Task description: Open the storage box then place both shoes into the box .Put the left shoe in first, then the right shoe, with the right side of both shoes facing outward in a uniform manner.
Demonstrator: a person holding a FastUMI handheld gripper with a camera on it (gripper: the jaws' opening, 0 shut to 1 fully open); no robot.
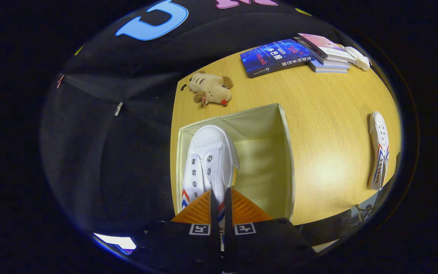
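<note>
shoes: two, one point(207, 163) pinched in gripper point(221, 198) over open box point(285, 152), other point(378, 152) at 3 o'clock
extras: three books point(276, 57), plush toy point(211, 89) at 12

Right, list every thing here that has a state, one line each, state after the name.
storage box: open at the top, one shoe partly in it.
held shoe: pinched at its heel end, toe pointing into the box.
second shoe: lying on the table, outside the box.
gripper: shut on the held shoe.
plush toy: lying on the table beyond the box.
books: closed, partly stacked.
</note>
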